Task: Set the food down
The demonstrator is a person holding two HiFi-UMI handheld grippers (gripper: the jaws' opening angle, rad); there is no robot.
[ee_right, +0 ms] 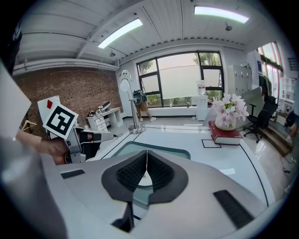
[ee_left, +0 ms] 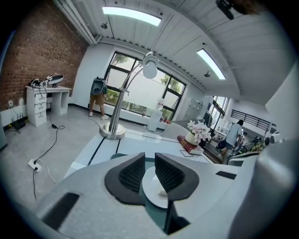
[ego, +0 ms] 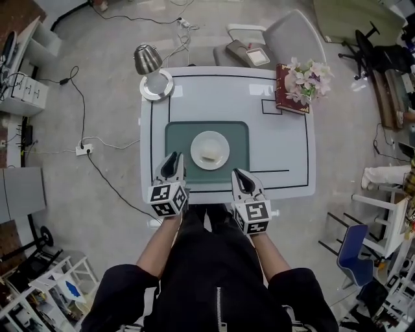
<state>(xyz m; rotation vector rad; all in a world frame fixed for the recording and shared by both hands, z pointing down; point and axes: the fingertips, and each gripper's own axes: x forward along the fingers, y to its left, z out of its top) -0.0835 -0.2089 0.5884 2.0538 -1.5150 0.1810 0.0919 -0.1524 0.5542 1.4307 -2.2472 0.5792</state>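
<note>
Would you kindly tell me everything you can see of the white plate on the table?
The plate is round and white, with a smooth, glossy look like ceramic and a shallow rim. It lies flat, right side up, in the middle of a dark green placemat on the white table. One small pale piece of food rests near its centre, slightly toward the person. Nothing else touches it, and it looks whole and otherwise clean.

Bright w/ windows [ee_right: 187,77] + ceiling strips [ee_left: 131,14]; sharp, fisheye edges, dark corners.
</note>
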